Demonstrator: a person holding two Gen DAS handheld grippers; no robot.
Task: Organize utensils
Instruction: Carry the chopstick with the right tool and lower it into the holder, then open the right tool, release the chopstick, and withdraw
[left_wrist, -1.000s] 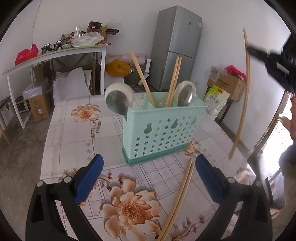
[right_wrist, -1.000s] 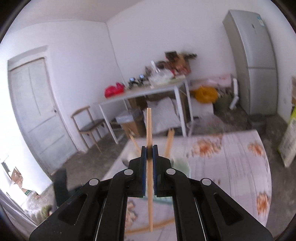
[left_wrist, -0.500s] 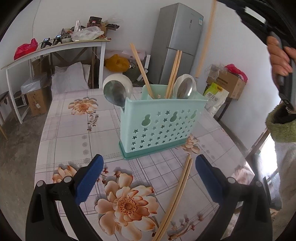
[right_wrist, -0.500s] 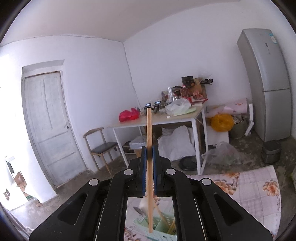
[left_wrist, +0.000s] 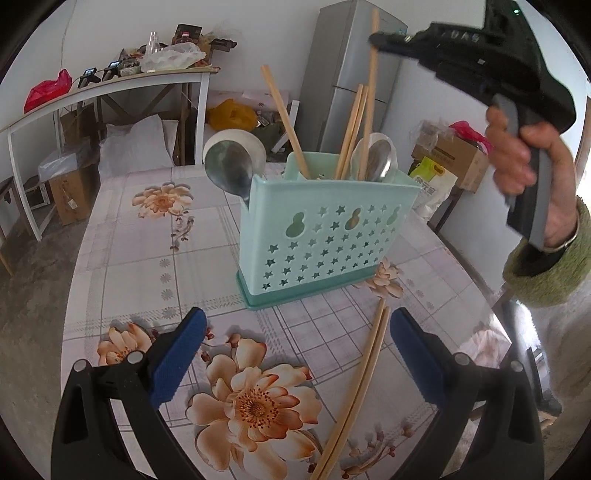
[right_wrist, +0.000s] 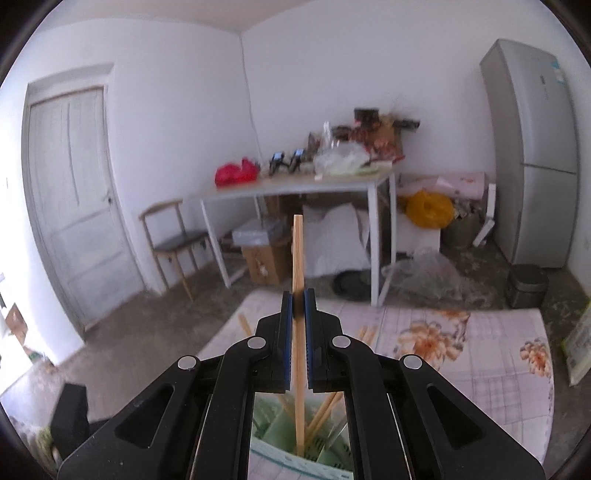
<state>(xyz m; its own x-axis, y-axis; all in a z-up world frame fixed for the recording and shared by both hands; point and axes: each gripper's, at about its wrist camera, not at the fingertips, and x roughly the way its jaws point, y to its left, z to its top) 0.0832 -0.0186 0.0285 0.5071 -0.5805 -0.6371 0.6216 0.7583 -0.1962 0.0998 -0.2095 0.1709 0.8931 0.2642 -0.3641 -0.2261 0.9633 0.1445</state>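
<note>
A mint-green perforated utensil holder (left_wrist: 325, 236) stands on the floral table; it holds two metal spoons (left_wrist: 227, 171) and several wooden chopsticks (left_wrist: 284, 122). My right gripper (right_wrist: 298, 310) is shut on one upright chopstick (right_wrist: 297, 258), whose lower end reaches into the holder (right_wrist: 295, 458). In the left wrist view this chopstick (left_wrist: 371, 85) stands above the holder's right side. My left gripper (left_wrist: 295, 354) is open and empty, low over the table in front of the holder. Two chopsticks (left_wrist: 364, 373) lie on the table between its fingers.
The floral tablecloth (left_wrist: 147, 266) covers the table. Behind stand a white side table (left_wrist: 110, 88) with clutter, a grey fridge (left_wrist: 354, 66), cardboard boxes (left_wrist: 454, 162) and a chair (right_wrist: 173, 240) by a door.
My right gripper has carried its chopstick from the right side over the holder and lowered its tip into it. The left gripper has stayed open, nearly still.
</note>
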